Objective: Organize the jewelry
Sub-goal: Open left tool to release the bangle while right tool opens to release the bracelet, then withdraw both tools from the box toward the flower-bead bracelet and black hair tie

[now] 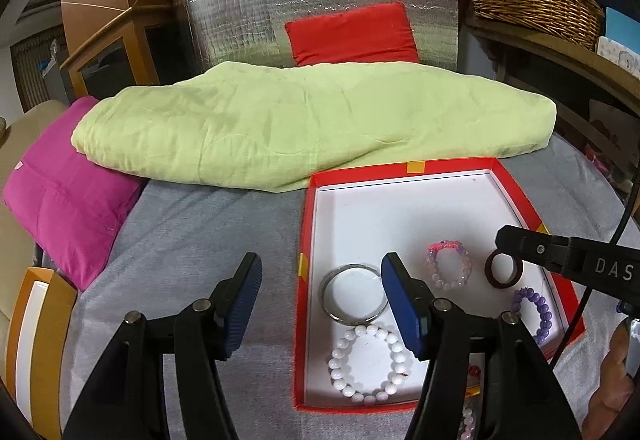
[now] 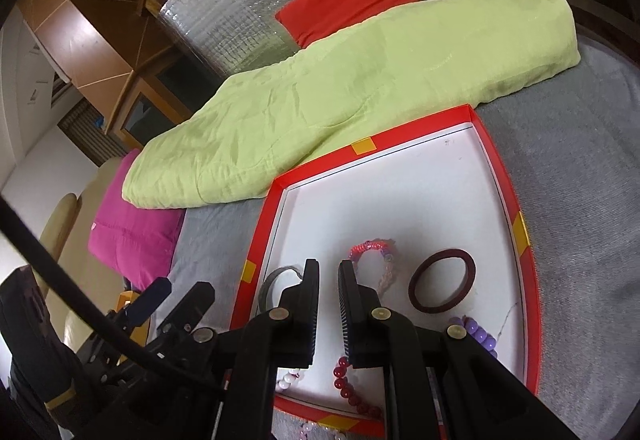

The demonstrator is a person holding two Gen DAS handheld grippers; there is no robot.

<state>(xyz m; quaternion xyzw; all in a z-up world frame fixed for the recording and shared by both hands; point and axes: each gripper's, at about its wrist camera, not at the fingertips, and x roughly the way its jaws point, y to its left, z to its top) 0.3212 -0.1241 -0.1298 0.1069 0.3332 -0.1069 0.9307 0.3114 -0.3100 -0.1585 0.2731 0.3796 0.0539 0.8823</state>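
Jewelry sits in the red box [image 1: 306, 224] on the grey bedspread: silver bangle [image 1: 354, 294], white bead bracelet [image 1: 370, 362], maroon ring [image 1: 504, 270]. Left gripper [image 1: 320, 306] jaws apart, empty, over the box's left edge.

Right wrist view: right gripper [image 2: 329, 304] nearly together, nothing held. Judgement: spread it before reaching for a piece.

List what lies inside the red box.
In the red box: silver bangle, white bead bracelet, pink bracelet, dark ring, purple bracelet, red beads. The tongs hide parts.
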